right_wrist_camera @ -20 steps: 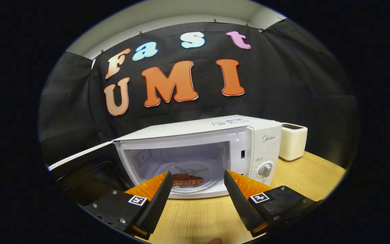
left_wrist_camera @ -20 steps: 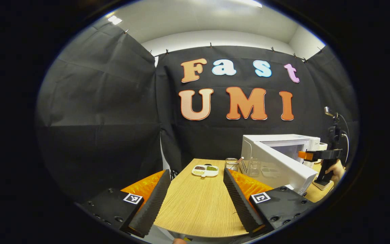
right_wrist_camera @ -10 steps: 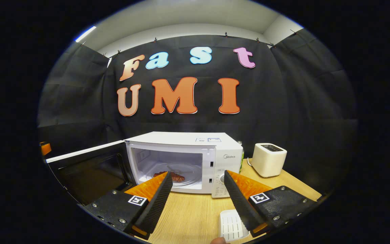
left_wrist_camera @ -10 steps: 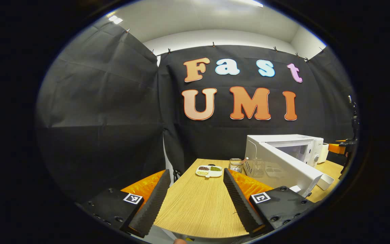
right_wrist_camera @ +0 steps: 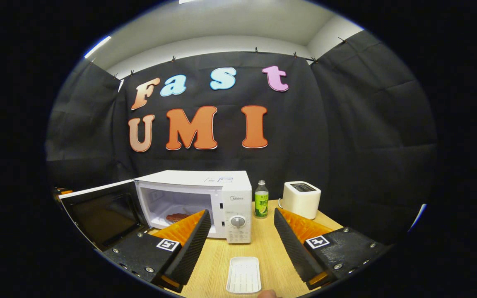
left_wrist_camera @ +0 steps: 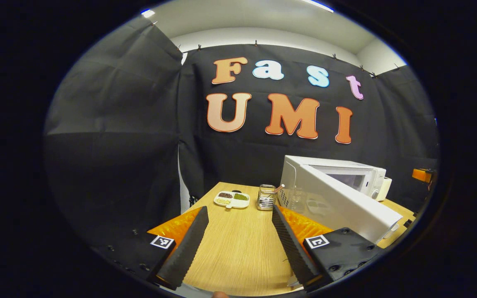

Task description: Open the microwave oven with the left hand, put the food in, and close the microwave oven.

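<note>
White and boxy, the microwave point(right_wrist_camera: 195, 203) stands on the wooden table point(right_wrist_camera: 263, 252) with its door point(right_wrist_camera: 102, 211) swung wide to the left; a small grey brand name sits above the dial point(right_wrist_camera: 237, 221), too small to read with certainty; a printed sticker lies on the top panel, unreadable; the brown food point(right_wrist_camera: 177, 217) rests on the turntable inside the cavity. Just right of the oven stands a green-labelled bottle point(right_wrist_camera: 261, 199), its print too fine to read, then a white toaster point(right_wrist_camera: 301, 199); a white tray point(right_wrist_camera: 244, 279) lies near the table's front edge. The right gripper point(right_wrist_camera: 242, 244) hangs level before the oven, fingers spread apart, nothing between them. The left gripper point(left_wrist_camera: 238, 244) likewise gapes empty above the table, facing a divided dish point(left_wrist_camera: 232, 199) and a wire rack point(left_wrist_camera: 266, 197); the open door point(left_wrist_camera: 342, 205) lies to its right.
</note>
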`<state>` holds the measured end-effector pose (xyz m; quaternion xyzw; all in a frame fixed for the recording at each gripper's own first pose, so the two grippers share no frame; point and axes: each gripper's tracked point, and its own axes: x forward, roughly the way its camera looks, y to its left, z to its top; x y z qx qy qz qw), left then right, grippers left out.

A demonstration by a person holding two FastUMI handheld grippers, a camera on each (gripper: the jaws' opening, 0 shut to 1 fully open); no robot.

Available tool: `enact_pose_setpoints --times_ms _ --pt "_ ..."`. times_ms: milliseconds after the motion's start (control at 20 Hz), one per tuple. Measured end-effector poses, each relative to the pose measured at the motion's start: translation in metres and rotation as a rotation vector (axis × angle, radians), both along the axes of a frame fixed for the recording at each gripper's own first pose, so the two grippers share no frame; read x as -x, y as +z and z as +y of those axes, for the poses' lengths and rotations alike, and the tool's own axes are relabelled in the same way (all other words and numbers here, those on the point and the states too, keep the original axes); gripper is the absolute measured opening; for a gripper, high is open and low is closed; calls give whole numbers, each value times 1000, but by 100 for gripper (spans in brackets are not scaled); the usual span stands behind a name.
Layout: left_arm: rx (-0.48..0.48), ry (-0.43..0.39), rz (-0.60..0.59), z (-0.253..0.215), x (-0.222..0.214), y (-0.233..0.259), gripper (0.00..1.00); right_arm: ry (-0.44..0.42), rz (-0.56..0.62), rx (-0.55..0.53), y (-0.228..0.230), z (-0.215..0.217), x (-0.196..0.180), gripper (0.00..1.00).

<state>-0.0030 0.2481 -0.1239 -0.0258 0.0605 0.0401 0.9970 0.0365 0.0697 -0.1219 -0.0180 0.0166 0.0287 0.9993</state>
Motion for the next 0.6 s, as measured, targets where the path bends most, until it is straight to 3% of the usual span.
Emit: enact_pose_setpoints --times_ms 200,600 --pt "-13 -11 36 -15 -4 -18 97 -27 -8 -24 8 -25 0 95" --pt "-29 -145 53 -102 -16 -25 99 -56 -21 -53 14 -56 1 95"
